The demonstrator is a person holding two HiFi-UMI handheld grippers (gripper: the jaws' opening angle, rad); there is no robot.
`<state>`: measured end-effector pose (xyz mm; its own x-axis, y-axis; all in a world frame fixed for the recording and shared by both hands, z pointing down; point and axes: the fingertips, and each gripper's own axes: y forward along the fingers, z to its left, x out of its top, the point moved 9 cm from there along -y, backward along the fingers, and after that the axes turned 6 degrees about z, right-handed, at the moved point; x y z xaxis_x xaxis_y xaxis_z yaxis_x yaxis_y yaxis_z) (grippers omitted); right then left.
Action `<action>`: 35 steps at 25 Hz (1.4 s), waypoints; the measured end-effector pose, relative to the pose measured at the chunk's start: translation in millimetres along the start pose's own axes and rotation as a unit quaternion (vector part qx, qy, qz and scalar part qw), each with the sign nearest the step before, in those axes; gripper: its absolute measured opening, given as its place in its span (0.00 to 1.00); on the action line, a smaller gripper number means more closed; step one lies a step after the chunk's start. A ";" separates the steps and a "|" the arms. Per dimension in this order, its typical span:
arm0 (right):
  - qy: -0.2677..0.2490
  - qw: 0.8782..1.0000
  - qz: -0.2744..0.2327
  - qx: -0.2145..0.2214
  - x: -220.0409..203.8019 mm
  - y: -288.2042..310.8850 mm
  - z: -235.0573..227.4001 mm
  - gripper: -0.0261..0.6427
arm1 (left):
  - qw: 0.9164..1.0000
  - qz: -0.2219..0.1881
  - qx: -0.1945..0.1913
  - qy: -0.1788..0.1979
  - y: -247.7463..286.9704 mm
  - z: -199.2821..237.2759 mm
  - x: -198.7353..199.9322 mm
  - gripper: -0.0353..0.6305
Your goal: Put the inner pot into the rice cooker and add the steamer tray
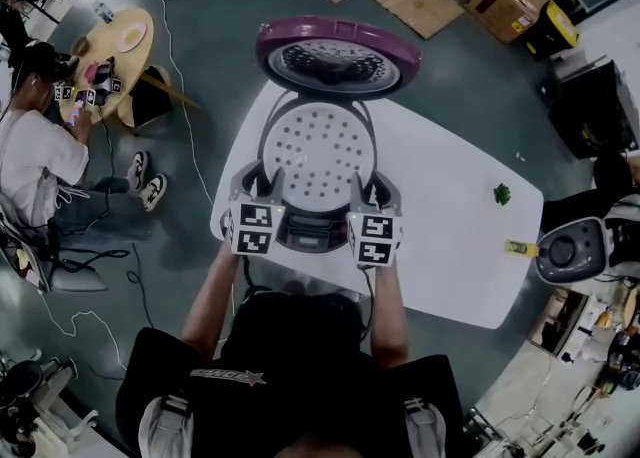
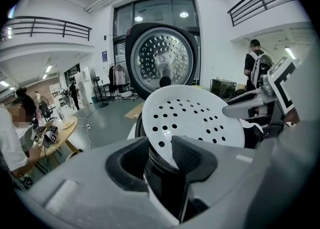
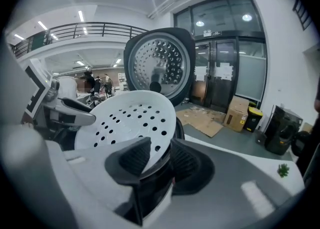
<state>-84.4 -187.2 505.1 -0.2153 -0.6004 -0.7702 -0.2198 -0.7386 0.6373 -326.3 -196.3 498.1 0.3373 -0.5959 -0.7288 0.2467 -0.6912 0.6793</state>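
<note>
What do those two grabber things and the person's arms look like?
The left gripper and right gripper are chunky grey plastic shells, each with two black ribbed pads at the tip and a white cube of black square markers behind. The person wears a black short-sleeved top with a white star logo.

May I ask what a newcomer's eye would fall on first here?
The white perforated steamer tray is over the rice cooker on the white table, its near rim between the jaws of the left gripper and the right gripper. Behind it, the cooker's purple lid stands open.
</note>
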 end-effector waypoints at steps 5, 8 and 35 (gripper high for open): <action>0.001 1.000 0.024 0.003 1.1 5.8 -1.5 0.23 | 1.000 0.024 -0.002 0.000 5.2 -0.5 0.8 0.29; 0.003 0.999 0.041 0.007 1.3 9.1 -2.4 0.23 | 0.999 0.046 -0.003 -0.004 7.8 -0.9 0.2 0.29; 0.008 0.999 0.036 0.009 2.4 8.2 -3.7 0.26 | 1.000 0.017 -0.005 -0.005 2.9 -0.4 5.3 0.34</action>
<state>-83.3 -195.9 508.4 -0.2154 -0.6577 -0.7219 -0.2212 -0.6872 0.6920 -323.5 -201.3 496.3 0.3368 -0.6232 -0.7059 0.2442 -0.6662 0.7046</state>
